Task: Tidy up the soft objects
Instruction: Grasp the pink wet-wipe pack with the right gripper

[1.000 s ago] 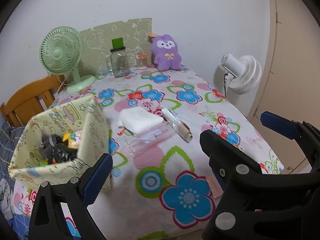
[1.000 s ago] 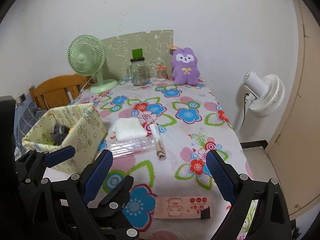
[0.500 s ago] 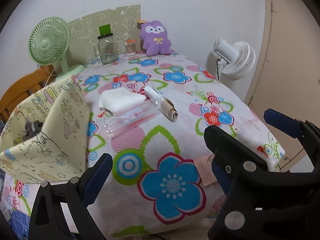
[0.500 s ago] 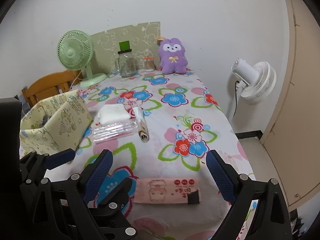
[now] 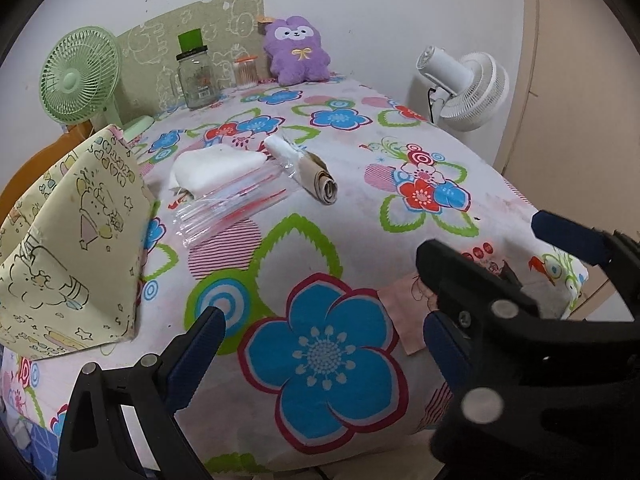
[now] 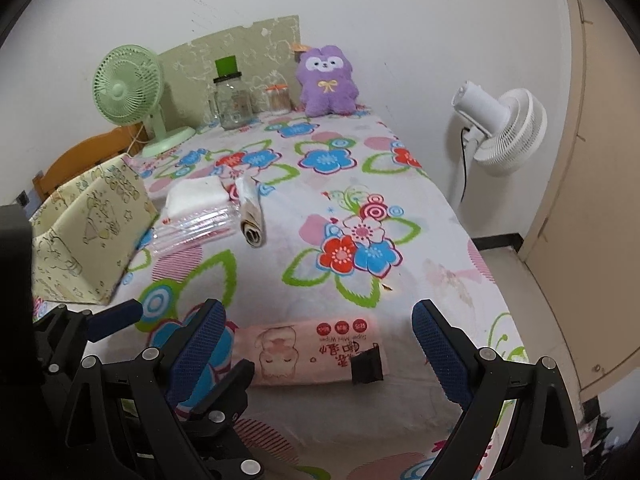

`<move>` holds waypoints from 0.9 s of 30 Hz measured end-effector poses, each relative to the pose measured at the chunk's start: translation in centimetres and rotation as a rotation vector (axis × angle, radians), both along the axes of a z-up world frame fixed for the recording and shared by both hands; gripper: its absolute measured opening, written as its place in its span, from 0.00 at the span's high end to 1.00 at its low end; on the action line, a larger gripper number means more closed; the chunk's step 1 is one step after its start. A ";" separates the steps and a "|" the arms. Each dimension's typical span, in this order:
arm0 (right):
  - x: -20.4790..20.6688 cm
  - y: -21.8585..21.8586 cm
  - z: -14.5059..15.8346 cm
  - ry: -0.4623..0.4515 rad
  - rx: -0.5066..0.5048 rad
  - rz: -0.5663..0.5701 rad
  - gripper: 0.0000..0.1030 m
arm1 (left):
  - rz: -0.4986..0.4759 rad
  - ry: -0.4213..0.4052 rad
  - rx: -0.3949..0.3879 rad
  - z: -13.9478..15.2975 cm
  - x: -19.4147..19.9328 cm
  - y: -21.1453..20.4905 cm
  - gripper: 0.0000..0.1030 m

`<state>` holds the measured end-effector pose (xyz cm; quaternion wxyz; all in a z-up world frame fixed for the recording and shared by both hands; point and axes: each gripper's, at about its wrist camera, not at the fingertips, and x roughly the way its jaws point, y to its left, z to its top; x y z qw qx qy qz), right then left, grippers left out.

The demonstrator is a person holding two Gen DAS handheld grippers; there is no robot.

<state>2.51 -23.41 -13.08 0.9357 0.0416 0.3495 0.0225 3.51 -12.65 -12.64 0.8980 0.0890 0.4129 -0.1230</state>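
A pink wipes pack [image 6: 308,350] with a black clip [image 6: 366,366] lies flat at the table's near edge. My right gripper [image 6: 318,344] is open, its blue pads either side of the pack and not touching it. My left gripper [image 5: 320,348] is also open, over a blue flower print with nothing in it. The pack [image 5: 400,308] shows partly behind the right gripper's black finger. A white folded cloth [image 5: 216,166], a clear plastic bag [image 5: 236,208] and a wrapped roll [image 5: 316,176] lie mid-table. A purple plush [image 6: 326,80] sits against the far wall.
A yellow fabric bin [image 5: 76,248] stands at the left table edge. A green fan [image 6: 128,88], a glass jar [image 6: 232,100] and a small jar [image 6: 279,99] line the back. A white fan [image 6: 500,128] stands off the right side. A wooden chair [image 6: 80,160] is behind the bin.
Both grippers have drawn back and dropped toward the table's near edge. The pink pack now sits between the right gripper's fingers. The bin's inside is out of sight.
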 end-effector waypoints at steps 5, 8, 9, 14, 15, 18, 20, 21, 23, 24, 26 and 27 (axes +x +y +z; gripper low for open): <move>0.7 -0.1 -0.5 0.013 0.011 0.007 0.07 | 0.022 -0.006 0.012 -0.1 0.8 -0.2 0.02; 1.1 -0.1 -0.8 0.019 0.011 0.011 0.07 | 0.038 0.002 0.013 -0.4 1.9 0.1 0.02; 1.3 -0.3 -0.8 0.021 0.017 0.007 0.07 | 0.041 -0.002 0.013 -0.4 2.1 0.1 0.02; 1.7 -0.7 -0.7 0.023 0.026 -0.006 0.07 | 0.033 -0.028 0.036 -0.2 3.0 -0.2 0.02; 1.8 -0.8 -0.7 0.024 0.029 -0.007 0.07 | 0.035 -0.028 0.039 -0.2 3.1 -0.3 0.02; 1.7 -0.9 -0.6 0.025 0.039 -0.007 0.07 | 0.045 -0.035 0.040 0.0 2.9 0.1 0.03; 1.5 -0.7 -0.5 0.024 0.039 -0.002 0.07 | 0.055 -0.033 0.040 0.1 2.6 0.6 0.03; 1.4 -0.6 -0.5 0.024 0.036 0.001 0.07 | 0.059 -0.031 0.037 0.2 2.4 0.8 0.03; 1.1 -0.4 -0.4 0.020 0.036 0.005 0.07 | 0.067 -0.028 0.029 0.3 2.0 1.3 0.03; 0.8 -0.3 -0.3 0.018 0.036 0.009 0.07 | 0.070 -0.027 0.026 0.3 1.8 1.5 0.02; 0.4 0.1 -0.3 0.016 0.025 0.018 0.07 | 0.067 -0.021 0.027 0.3 1.4 1.7 0.03; 0.2 0.4 -0.3 0.014 0.018 0.024 0.07 | 0.062 -0.020 0.031 0.2 1.1 1.8 0.03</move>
